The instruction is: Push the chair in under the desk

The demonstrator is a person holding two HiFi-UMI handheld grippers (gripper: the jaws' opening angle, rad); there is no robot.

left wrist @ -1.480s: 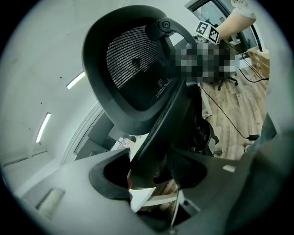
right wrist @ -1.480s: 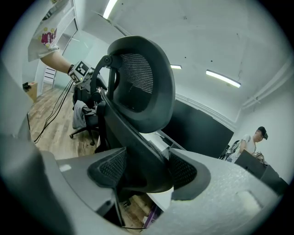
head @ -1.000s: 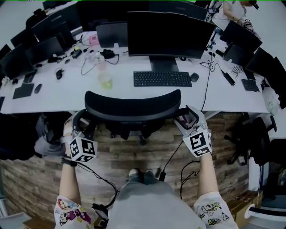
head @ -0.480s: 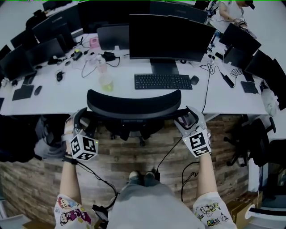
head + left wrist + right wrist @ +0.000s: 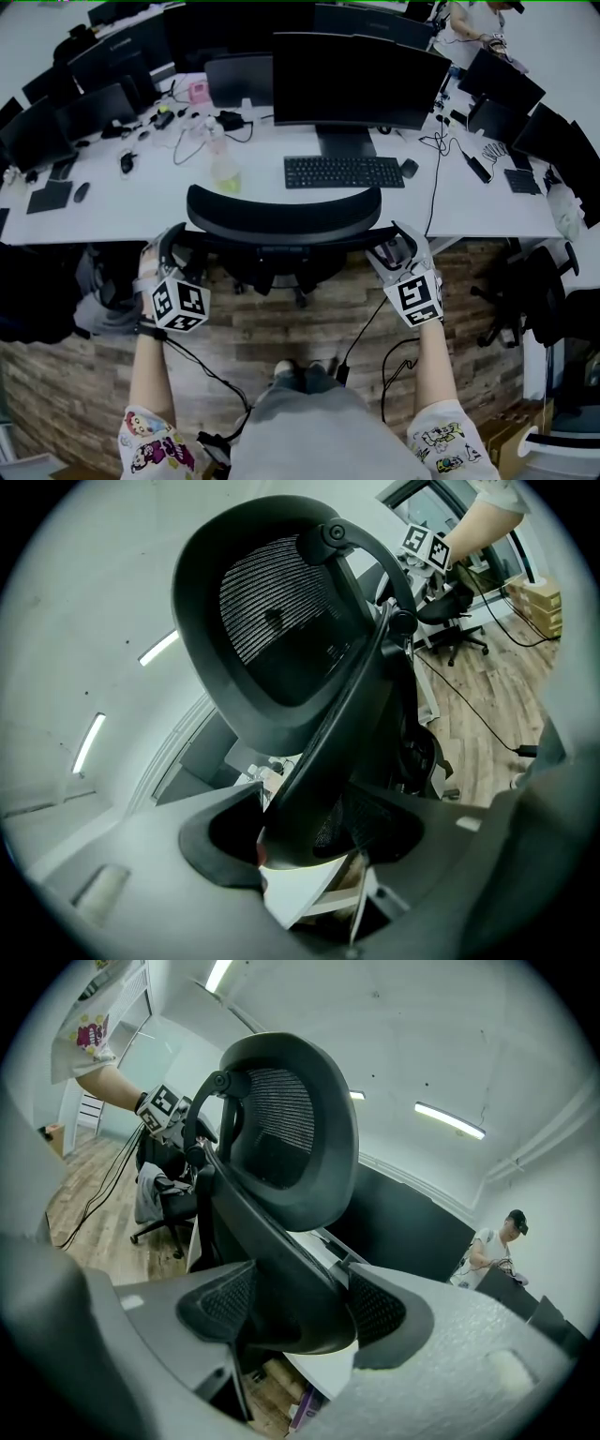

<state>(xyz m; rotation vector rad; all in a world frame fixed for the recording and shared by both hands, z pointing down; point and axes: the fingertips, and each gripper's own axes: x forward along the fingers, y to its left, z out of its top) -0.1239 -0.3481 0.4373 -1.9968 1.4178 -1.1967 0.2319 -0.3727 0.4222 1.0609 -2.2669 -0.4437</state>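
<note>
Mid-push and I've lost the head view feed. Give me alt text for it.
From above, the curved backrest of a black office chair sits at the near edge of the white desk, with the left tongs and right tongs at its two ends. The left jaws are opening, frame between them. A monitor and keyboard sit on the desk.
</note>
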